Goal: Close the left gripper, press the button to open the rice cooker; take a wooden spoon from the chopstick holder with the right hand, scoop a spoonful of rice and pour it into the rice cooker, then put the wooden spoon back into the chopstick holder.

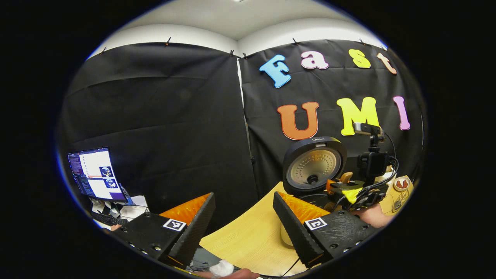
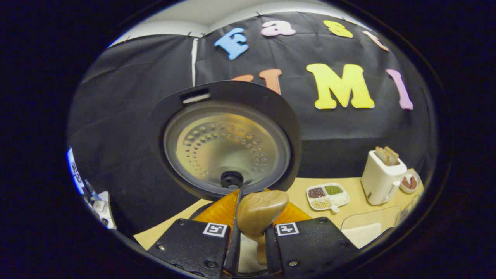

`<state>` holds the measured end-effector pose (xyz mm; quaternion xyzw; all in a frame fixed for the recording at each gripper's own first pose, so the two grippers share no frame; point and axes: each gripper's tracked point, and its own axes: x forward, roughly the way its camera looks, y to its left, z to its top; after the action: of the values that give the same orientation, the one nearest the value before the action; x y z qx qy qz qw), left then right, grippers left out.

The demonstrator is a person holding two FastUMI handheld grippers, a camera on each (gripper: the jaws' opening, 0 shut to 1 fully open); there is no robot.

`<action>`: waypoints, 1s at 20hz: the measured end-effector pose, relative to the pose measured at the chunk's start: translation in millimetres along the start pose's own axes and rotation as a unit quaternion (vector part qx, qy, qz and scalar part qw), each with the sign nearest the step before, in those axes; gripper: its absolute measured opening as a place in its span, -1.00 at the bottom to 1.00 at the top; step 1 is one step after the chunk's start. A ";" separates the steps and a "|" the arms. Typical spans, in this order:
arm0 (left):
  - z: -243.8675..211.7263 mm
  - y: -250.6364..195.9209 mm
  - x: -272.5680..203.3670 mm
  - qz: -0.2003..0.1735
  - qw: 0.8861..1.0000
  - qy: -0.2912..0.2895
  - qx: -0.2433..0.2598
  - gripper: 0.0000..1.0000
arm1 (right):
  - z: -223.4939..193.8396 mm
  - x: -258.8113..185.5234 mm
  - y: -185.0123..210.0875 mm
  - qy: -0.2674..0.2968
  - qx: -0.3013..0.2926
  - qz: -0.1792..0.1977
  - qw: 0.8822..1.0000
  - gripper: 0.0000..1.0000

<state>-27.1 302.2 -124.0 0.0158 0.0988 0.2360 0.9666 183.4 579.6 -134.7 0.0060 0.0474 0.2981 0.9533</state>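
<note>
The rice cooker has its lid standing open, the perforated inner plate facing me; its pot is hidden behind my fingers. My right gripper is shut on the handle of the wooden spoon, whose bowl points up just in front of the lid. I cannot tell whether rice is in the spoon. In the left gripper view the open rice cooker lid stands at the right, with the right gripper and the hand that holds it right beside it. My left gripper is wide open over the table's near edge, holding nothing.
A white toaster with toast, a divided tray of grains and a small dish stand on the wooden table to the right. A pale board lies near the front. A monitor is at far left, off the table.
</note>
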 end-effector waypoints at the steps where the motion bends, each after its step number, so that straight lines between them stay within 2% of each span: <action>1: -0.3 0.1 -0.1 0.000 1.000 0.001 -0.001 0.92 | 2.4 0.6 7.7 -0.004 -0.024 0.007 1.000 -0.35; 5: -0.5 0.7 0.0 0.000 1.000 -0.001 -0.002 0.91 | 3.4 -2.3 34.2 -0.019 -0.118 0.030 0.992 -0.35; 7: -0.7 0.7 -0.2 -0.001 1.000 0.000 -0.001 0.92 | 1.5 -4.5 41.9 -0.018 -0.143 0.039 0.989 -0.35; 10: -1.4 1.2 0.0 0.001 1.000 0.002 -0.001 0.91 | 4.7 -7.2 45.0 -0.018 -0.142 0.044 0.989 -0.35; 13: -1.4 2.1 0.0 0.001 1.000 0.002 0.000 0.91 | 11.1 -6.2 37.9 -0.017 -0.085 0.051 0.995 -0.36; 16: -1.0 2.1 0.1 0.001 1.000 0.003 0.004 0.91 | 23.6 -9.3 30.0 -0.017 0.016 0.057 0.998 -0.35; 18: 0.3 2.5 -0.2 0.001 1.000 0.002 0.005 0.91 | 32.2 -9.8 20.8 -0.016 0.094 0.059 0.994 -0.35; 20: 1.2 2.4 0.0 -0.001 1.000 0.000 0.007 0.91 | 42.7 -14.1 10.3 -0.018 0.192 0.063 0.979 -0.36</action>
<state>-27.9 304.3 -122.6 0.0224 0.1009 0.2345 0.9666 170.0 580.8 -90.5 0.1972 0.0863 0.3423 0.9146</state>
